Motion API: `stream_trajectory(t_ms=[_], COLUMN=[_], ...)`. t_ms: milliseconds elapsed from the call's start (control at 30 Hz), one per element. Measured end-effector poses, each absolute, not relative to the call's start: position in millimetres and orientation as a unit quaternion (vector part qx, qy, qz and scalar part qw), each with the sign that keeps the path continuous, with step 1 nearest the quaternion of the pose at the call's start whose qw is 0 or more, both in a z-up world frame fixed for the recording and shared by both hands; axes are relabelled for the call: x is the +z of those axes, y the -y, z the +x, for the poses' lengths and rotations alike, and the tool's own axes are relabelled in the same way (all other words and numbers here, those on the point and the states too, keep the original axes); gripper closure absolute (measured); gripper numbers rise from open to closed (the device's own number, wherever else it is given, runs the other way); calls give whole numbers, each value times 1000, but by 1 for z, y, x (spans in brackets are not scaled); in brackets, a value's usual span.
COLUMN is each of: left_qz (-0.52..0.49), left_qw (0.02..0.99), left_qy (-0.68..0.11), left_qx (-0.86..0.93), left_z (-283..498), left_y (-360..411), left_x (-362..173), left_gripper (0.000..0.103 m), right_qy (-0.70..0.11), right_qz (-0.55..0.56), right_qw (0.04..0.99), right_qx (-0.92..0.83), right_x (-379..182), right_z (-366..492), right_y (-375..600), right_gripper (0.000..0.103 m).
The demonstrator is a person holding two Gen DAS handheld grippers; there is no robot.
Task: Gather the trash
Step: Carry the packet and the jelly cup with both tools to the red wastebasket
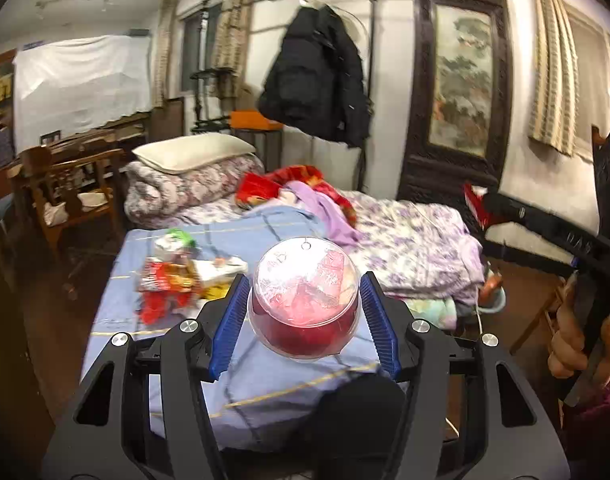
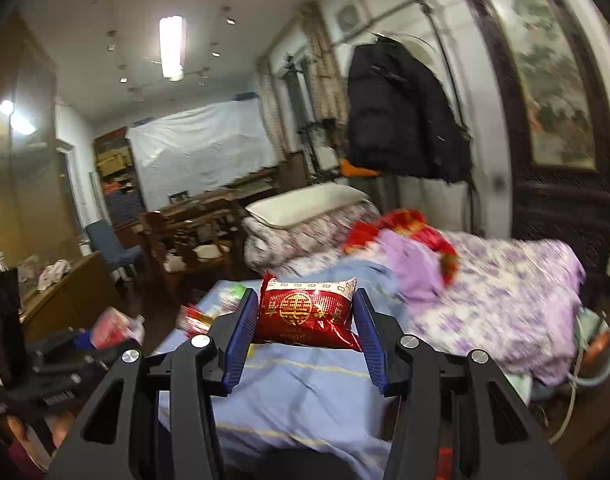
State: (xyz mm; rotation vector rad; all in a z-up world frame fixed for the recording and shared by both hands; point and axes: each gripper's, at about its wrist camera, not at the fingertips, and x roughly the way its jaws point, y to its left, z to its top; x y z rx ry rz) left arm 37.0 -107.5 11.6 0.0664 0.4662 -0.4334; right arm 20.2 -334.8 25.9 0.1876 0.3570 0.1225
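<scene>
- A red packet (image 2: 307, 314), sitting centre frame in the right wrist view, is showing a gold double-happiness sign (囍) on its front.
- Gold lettering is running along its lower edge, too small to read.
- Everything else is staying illegible.

The cup (image 1: 304, 303) is clear, glossy plastic. The packet (image 2: 307, 314) is shiny, crinkled foil. The sheet (image 1: 265, 384) on the bed is soft matt cloth. Each hand-held gripper (image 1: 304, 320) (image 2: 305, 336) is matt black plastic with ribbed blue pads (image 1: 229, 320).

Unmade bed (image 1: 265, 248), hanging coat (image 1: 317, 80), possibly curtained windows (image 1: 201, 52)
</scene>
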Motion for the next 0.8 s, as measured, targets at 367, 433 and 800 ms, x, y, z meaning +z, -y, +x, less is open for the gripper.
stream_trajectory(t_ms=[367,433,800], left_qz=[98,107,137], left_qw=[902,892,844], left_qy=[-306,-321,-378], left_qx=[-287,-299,-355], left_z=[70,77,101], left_y=[229,247,330], left_x=[-52,-66,-115], left_gripper=[46,46,46], right_qy=[-324,-357,-329], right_qz=[213,223,279], right_qw=[921,905,895], right_qx=[-48,-66,-111], right_x=[-139,-172,-192], right_z=[37,45,9], right_y=[465,479,523], right_gripper=[54,50,33])
